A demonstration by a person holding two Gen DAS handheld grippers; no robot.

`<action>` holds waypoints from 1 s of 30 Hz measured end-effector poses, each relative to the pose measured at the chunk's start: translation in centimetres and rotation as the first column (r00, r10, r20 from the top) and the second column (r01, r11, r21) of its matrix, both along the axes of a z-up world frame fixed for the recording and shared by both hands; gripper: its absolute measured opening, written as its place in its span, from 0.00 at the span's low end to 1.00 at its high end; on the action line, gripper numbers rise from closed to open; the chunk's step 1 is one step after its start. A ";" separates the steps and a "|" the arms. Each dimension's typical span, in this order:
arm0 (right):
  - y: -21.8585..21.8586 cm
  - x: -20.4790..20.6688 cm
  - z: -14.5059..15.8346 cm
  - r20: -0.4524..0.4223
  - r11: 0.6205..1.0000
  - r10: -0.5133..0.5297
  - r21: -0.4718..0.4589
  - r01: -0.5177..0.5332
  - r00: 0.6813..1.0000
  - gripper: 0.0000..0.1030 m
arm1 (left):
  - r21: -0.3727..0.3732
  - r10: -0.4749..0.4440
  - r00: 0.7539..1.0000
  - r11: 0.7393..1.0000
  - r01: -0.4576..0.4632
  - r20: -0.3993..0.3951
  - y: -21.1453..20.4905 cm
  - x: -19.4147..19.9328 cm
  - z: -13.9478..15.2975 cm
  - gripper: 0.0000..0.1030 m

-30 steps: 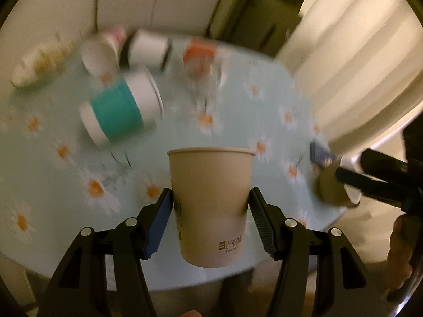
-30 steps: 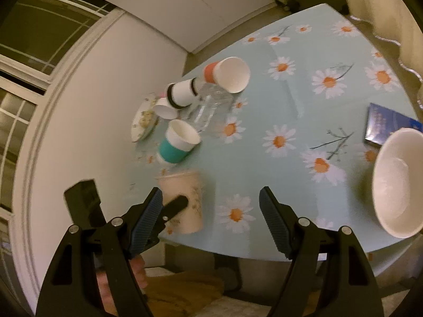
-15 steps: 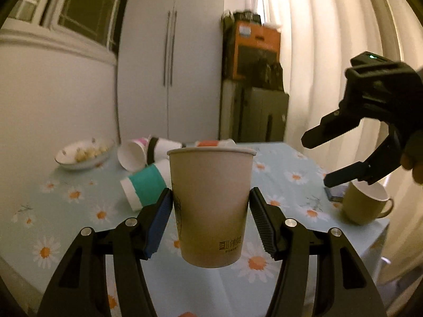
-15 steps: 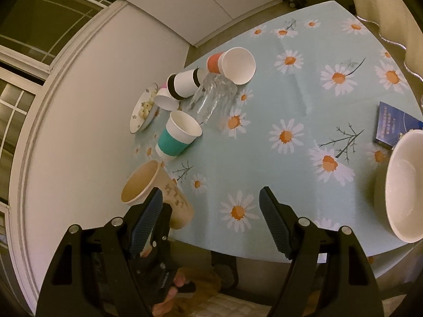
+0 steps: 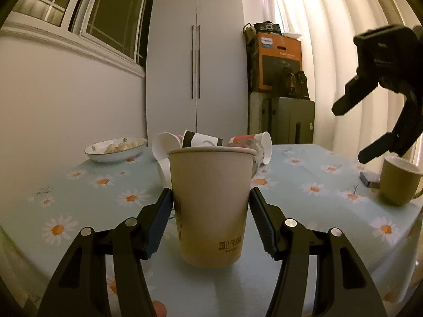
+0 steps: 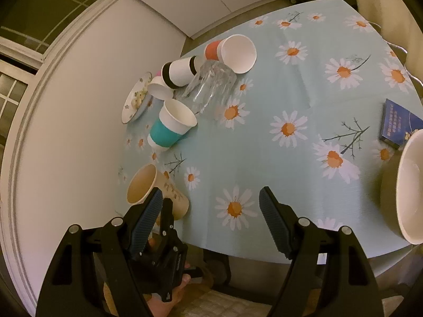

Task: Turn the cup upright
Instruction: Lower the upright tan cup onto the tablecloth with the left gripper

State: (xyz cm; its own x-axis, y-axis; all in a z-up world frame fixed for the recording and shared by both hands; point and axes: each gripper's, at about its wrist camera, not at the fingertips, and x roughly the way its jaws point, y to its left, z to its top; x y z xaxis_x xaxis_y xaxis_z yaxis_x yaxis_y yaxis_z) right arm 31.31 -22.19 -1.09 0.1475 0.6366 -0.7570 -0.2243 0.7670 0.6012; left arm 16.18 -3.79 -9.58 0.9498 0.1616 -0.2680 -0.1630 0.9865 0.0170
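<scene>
My left gripper (image 5: 210,208) is shut on a tan paper cup (image 5: 210,206). The cup stands upright, mouth up, its base at or just above the daisy tablecloth (image 5: 312,203) near the front edge. In the right wrist view the same tan cup (image 6: 150,187) sits at the table's near left corner with the left gripper behind it. My right gripper (image 6: 208,222) is open and empty, held high above the table's front edge. It also shows in the left wrist view (image 5: 370,105) at the upper right.
Behind the tan cup lie a teal-banded cup (image 6: 171,126), a black-banded cup (image 6: 179,72), an orange-banded cup (image 6: 232,52) and a clear glass (image 6: 211,84), all tipped over. A snack plate (image 5: 115,149) is at the back left. A green mug (image 5: 399,182) and blue box (image 6: 399,124) are at right.
The left gripper has lowered and levelled with the tan cup, bringing it upright down to the table near the front edge. The right gripper stayed open and rose slightly.
</scene>
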 end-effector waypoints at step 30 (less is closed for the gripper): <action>1.3 -1.0 0.5 0.015 0.999 0.043 -0.020 -0.043 0.999 0.73 | -0.023 -0.034 0.998 0.999 0.033 -0.050 1.1 -2.0 1.9 0.82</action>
State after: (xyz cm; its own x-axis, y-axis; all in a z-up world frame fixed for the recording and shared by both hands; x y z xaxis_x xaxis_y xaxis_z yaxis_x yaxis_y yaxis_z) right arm 30.31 -20.89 -0.61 0.1322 0.6277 -0.7672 -0.2665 0.7680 0.5824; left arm 14.21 -2.72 -7.64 0.9398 0.1231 -0.3188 -0.1292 0.9916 0.0021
